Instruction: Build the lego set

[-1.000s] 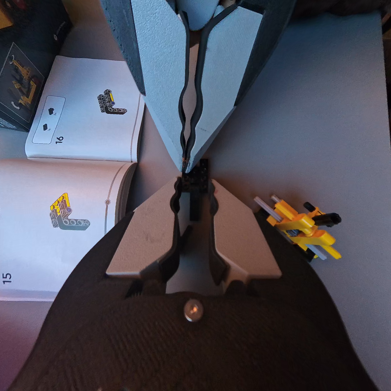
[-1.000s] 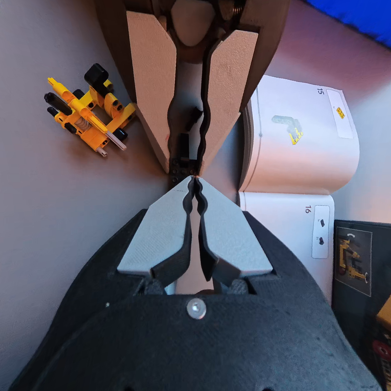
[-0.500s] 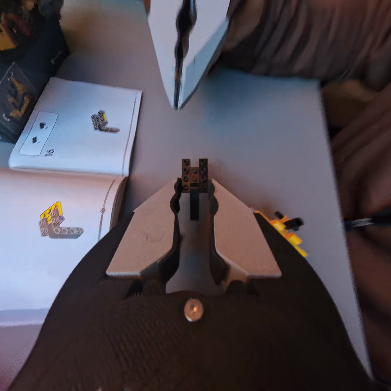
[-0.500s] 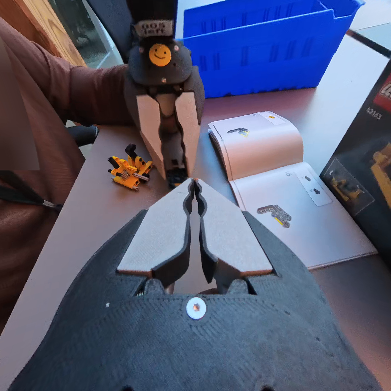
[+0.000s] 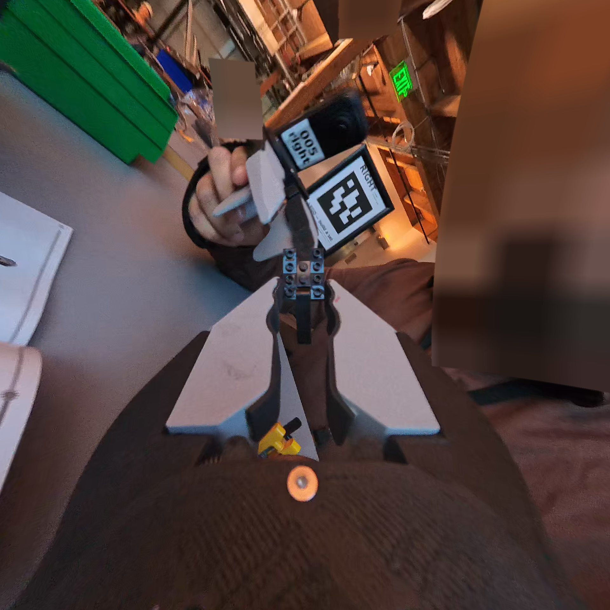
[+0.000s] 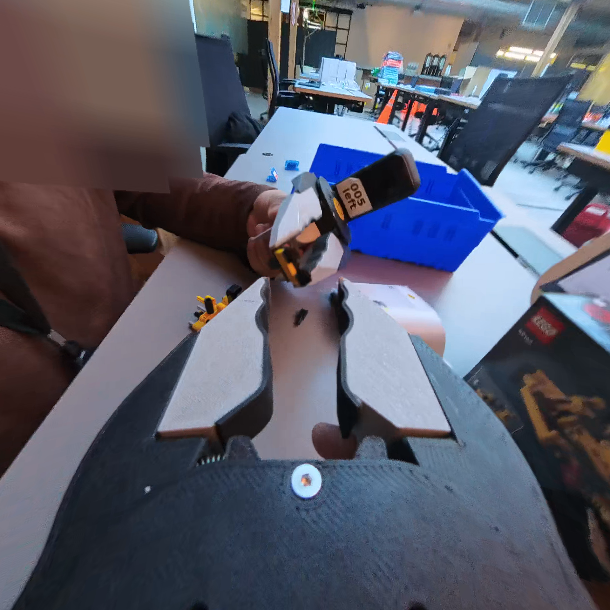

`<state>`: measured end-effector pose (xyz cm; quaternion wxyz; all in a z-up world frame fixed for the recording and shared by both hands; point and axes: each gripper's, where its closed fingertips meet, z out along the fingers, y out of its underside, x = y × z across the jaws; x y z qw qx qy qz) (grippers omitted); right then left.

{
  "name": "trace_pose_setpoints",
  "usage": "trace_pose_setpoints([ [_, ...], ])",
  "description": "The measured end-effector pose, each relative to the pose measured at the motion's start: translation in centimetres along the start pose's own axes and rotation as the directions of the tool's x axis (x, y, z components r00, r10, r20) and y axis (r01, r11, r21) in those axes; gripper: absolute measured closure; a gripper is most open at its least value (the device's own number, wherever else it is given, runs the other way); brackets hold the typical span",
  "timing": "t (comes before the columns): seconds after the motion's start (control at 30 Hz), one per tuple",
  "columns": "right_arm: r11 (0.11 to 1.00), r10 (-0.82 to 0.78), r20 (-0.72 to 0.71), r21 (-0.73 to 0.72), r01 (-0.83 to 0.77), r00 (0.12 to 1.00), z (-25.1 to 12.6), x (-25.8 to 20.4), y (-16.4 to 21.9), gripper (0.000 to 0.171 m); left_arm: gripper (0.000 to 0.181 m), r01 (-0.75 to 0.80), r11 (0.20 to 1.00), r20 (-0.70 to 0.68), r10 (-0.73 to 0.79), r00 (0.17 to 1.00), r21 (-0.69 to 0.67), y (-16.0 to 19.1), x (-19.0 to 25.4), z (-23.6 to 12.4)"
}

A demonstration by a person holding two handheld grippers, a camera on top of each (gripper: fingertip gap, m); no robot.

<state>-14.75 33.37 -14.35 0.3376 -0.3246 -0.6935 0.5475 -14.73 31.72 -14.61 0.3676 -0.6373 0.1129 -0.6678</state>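
Observation:
My left gripper (image 5: 302, 288) is shut on a small black studded lego assembly (image 5: 303, 269) and holds it raised above the grey table (image 5: 115, 264). In the right wrist view that gripper (image 6: 293, 274) is tilted in the air, and the piece in it (image 6: 288, 266) shows a yellow and black side. My right gripper (image 6: 303, 287) is open and empty, above the table and just short of the left one. A small black piece (image 6: 300, 317) lies on the table between its fingers. The yellow lego assembly (image 6: 211, 310) lies on the table to the left and also shows in the left wrist view (image 5: 279, 442).
The open instruction booklet (image 6: 409, 307) lies right of centre, also at the left edge of the left wrist view (image 5: 26, 264). The dark lego box (image 6: 544, 379) stands at the right. A blue bin (image 6: 429, 224) stands behind. A green bin (image 5: 82, 76) is at the back. A person's sleeve (image 6: 181, 211) reaches in from the left. My left and right fingertips are right by each other.
Both grippers have lifted off the table and drawn apart. The right gripper has opened. The left gripper has kept the black assembly and tilted upward.

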Motion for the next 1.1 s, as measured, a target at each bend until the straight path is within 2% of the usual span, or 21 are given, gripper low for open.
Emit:
trace_pose_setpoints([
  [0.07,0.997,-0.07,0.0,-0.034,0.07,0.998,0.7,-0.8,0.1,0.127,0.159,0.01,0.999,-0.012,-0.011,1.0,-0.039,0.8,0.0,0.6],
  [0.1,0.994,-0.094,0.012,-0.05,0.095,0.995,1.0,-1.3,0.3,0.131,0.159,0.013,0.998,-0.012,-0.014,1.0,-0.055,1.2,0.0,0.8],
  [0.2,0.982,-0.143,0.047,-0.115,0.148,0.989,1.7,-2.2,1.6,0.16,0.159,0.006,0.996,-0.003,-0.006,1.0,-0.083,1.8,-0.1,1.1],
  [0.3,0.981,-0.152,0.041,-0.119,0.156,0.988,1.6,-2.0,1.8,0.163,0.158,-0.029,0.995,0.033,0.033,0.999,-0.093,1.7,-0.3,0.8],
  [0.4,0.975,-0.167,0.0,-0.15,0.165,0.986,0.8,-0.9,2.2,0.164,0.153,-0.104,0.987,0.17,0.124,0.978,-0.122,1.3,-1.9,-0.1],
  [0.47,0.955,-0.216,-0.064,-0.222,0.197,0.974,-0.4,0.5,3.2,0.164,0.153,-0.151,0.979,0.24,0.18,0.954,-0.135,0.9,-2.5,-0.8],
  [0.6,0.857,-0.333,-0.131,-0.456,0.242,0.934,-3.7,1.8,6.5,0.162,0.153,-0.217,0.959,0.371,0.272,0.888,-0.184,0.6,-4.2,-1.9],
  [0.7,0.741,-0.417,-0.151,-0.627,0.239,0.896,-5.6,1.9,9.6,0.157,0.154,-0.235,0.944,0.427,0.316,0.847,-0.233,0.9,-5.1,-2.0],
  [0.77,0.691,-0.464,-0.127,-0.671,0.269,0.877,-5.7,0.9,10.7,0.153,0.155,-0.252,0.932,0.464,0.349,0.814,-0.259,0.9,-5.7,-2.0],
  [0.87,0.726,-0.374,-0.087,-0.647,0.233,0.923,-5.2,-1.3,11.9,0.139,0.156,-0.302,0.896,0.547,0.439,0.712,-0.325,0.6,-6.8,-2.6],
  [0.97,0.808,-0.224,-0.079,-0.573,0.14,0.971,-5.4,-1.9,11.4,0.126,0.156,-0.363,0.836,0.593,0.548,0.59,-0.412,0.3,-7.5,-3.2],
  [1.1,0.894,-0.085,-0.151,-0.448,0.009,0.985,-6.7,1.7,9.7,0.119,0.155,-0.369,0.766,0.616,0.643,0.455,-0.527,0.0,-8.8,-3.8],
])
